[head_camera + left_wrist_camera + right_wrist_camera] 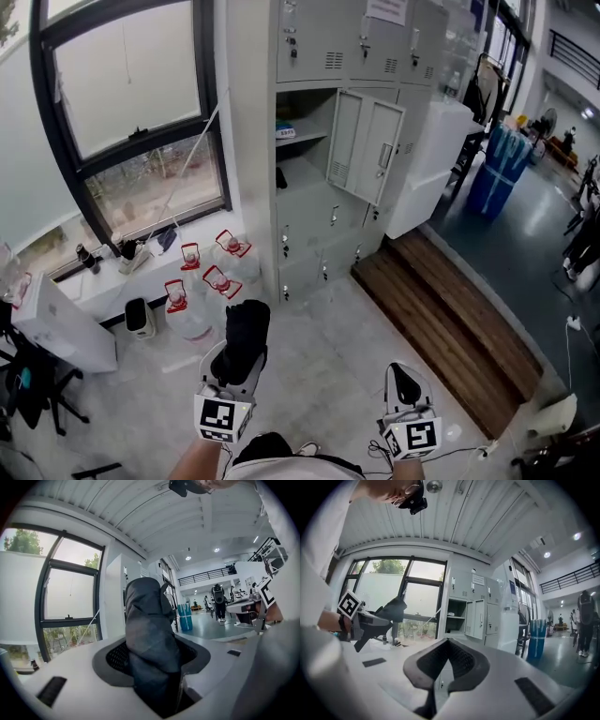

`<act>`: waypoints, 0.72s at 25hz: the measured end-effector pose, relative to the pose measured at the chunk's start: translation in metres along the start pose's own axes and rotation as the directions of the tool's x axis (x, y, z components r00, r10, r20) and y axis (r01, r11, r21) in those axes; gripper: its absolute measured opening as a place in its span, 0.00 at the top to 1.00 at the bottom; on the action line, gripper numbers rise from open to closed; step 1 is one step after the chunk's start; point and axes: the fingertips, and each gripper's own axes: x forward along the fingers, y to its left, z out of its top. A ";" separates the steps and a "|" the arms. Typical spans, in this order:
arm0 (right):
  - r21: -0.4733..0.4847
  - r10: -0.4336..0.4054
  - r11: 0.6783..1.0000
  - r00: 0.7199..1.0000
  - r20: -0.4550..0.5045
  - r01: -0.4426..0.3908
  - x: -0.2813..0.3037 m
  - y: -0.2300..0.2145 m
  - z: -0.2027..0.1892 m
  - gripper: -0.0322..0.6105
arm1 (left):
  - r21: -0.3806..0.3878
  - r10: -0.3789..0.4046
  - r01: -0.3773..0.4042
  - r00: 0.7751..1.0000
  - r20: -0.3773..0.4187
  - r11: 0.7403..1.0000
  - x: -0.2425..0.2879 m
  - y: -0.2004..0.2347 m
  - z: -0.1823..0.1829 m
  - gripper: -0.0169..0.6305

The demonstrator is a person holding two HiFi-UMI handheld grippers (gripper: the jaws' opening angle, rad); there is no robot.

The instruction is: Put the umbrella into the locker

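Observation:
A folded black umbrella (pixel 247 328) sticks forward out of my left gripper (pixel 236 361), low in the head view. In the left gripper view the umbrella (pixel 150 634) fills the gap between the jaws, and the left gripper (pixel 150 667) is shut on it. My right gripper (pixel 405 382) hangs beside it, shut and holding nothing. In the right gripper view the right gripper (pixel 447 663) points level at the grey locker (pixel 457 616). One locker compartment (pixel 305 155) stands open ahead, its door (pixel 367 145) swung to the right.
Several water jugs with red handles (pixel 202 281) stand on the floor left of the lockers, below the window (pixel 131 122). A wooden platform (pixel 450 319) runs along the right. A white box (pixel 56 323) and a chair (pixel 28 384) are at far left. Blue barrels (pixel 497 169) stand behind the lockers.

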 end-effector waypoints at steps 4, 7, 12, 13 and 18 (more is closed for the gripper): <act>0.028 0.009 1.000 1.000 -0.028 -0.008 -0.003 -0.014 -0.022 0.93 | -0.009 -0.005 0.005 1.000 -0.011 1.000 0.008 -0.019 -0.007 0.59; 0.042 0.022 0.999 0.999 -0.042 -0.020 0.001 -0.020 -0.030 0.93 | -0.009 -0.006 0.005 0.999 -0.032 1.000 0.015 -0.024 -0.011 0.59; 0.042 0.033 0.999 0.998 -0.044 -0.031 0.032 -0.033 -0.034 0.93 | -0.026 0.001 -0.002 0.999 -0.033 1.000 0.048 -0.016 -0.014 0.59; 0.042 0.038 0.998 0.998 -0.048 -0.036 0.042 -0.035 -0.036 0.93 | -0.031 0.000 -0.001 0.999 -0.036 1.000 0.058 -0.013 -0.016 0.59; 0.059 0.042 0.998 0.996 -0.077 -0.038 0.105 -0.053 -0.046 0.93 | -0.056 -0.030 0.027 0.997 -0.069 0.998 0.123 0.006 -0.033 0.59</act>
